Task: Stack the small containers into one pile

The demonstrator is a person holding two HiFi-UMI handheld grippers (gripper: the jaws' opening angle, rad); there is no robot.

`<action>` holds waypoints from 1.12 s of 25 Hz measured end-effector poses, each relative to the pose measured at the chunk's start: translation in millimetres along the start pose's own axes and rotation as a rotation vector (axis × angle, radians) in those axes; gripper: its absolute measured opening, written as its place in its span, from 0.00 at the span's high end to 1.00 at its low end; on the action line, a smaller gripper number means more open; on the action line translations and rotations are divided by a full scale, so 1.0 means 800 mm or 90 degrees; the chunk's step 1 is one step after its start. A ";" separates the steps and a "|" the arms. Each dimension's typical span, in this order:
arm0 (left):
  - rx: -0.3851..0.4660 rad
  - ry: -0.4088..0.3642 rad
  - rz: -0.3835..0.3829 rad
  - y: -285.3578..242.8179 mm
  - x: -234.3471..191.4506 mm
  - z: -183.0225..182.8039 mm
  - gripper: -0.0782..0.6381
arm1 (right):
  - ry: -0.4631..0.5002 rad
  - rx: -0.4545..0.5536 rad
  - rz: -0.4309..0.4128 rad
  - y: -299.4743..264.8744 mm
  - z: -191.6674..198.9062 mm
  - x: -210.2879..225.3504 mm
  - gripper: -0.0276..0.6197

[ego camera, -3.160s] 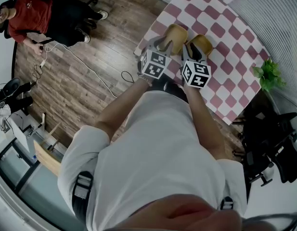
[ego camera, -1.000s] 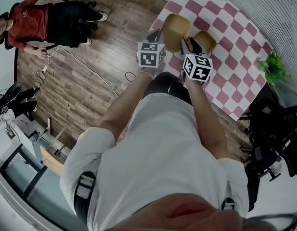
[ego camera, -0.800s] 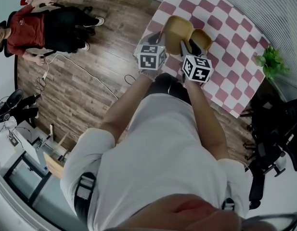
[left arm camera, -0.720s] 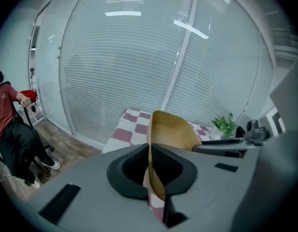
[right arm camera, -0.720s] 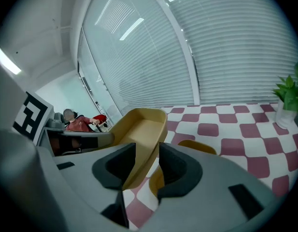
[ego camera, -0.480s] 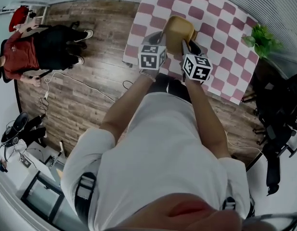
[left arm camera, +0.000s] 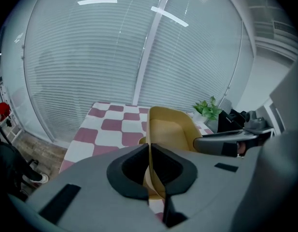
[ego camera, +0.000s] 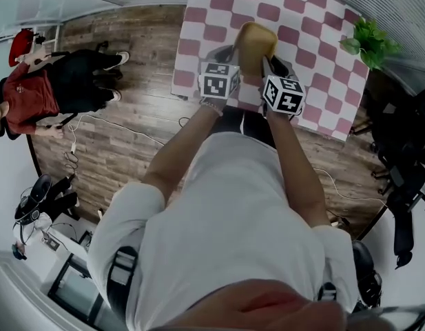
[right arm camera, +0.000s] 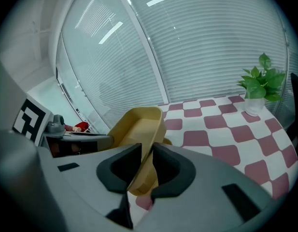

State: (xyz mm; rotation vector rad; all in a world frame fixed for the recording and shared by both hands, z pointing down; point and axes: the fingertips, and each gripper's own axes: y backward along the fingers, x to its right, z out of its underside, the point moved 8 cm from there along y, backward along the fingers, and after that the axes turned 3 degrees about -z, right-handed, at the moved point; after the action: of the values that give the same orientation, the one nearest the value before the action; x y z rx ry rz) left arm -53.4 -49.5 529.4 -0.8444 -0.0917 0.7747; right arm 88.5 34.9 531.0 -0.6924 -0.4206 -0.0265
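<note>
Left gripper point(left arm camera: 149, 151) – clenched on the left wall of the yellow container point(left arm camera: 170, 132). Right gripper point(right arm camera: 148, 151) – jaws have just been closing and now pinch the container's right wall. The container is held between the two tools, over the near part of the checked table point(ego camera: 315, 26). Another yellow rim shows just beneath it; nesting cannot be confirmed. Potted plant point(ego camera: 367, 43) at the table's far right corner.

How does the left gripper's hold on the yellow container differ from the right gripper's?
The left gripper pinches the left-hand wall of the yellow container, upright between its jaws; the right gripper takes the right-hand wall, slanted between jaws that have just been closing. Both are shut on it, over the checkered tablecloth.
</note>
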 end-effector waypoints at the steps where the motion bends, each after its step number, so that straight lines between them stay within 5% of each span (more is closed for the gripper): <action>1: -0.008 -0.001 0.000 -0.004 -0.002 0.003 0.83 | -0.003 -0.007 0.002 -0.003 0.003 0.001 0.82; 19: -0.100 -0.034 0.002 -0.067 -0.026 0.048 0.83 | -0.057 -0.078 0.016 -0.052 0.046 0.028 0.82; 20: -0.098 -0.035 0.007 -0.067 -0.026 0.047 0.82 | -0.057 -0.074 0.020 -0.051 0.045 0.029 0.73; 23: -0.071 -0.034 0.007 -0.052 -0.026 0.038 0.70 | -0.053 -0.055 0.031 -0.040 0.036 0.030 0.70; 28: -0.019 -0.047 -0.004 -0.035 -0.022 0.020 0.83 | 0.001 -0.015 0.031 -0.032 0.017 0.025 0.87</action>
State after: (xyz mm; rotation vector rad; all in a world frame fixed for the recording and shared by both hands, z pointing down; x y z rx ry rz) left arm -55.7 -62.0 564.2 -0.8434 -0.1715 0.7997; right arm 97.9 26.2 564.0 -0.7254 -0.4021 0.0132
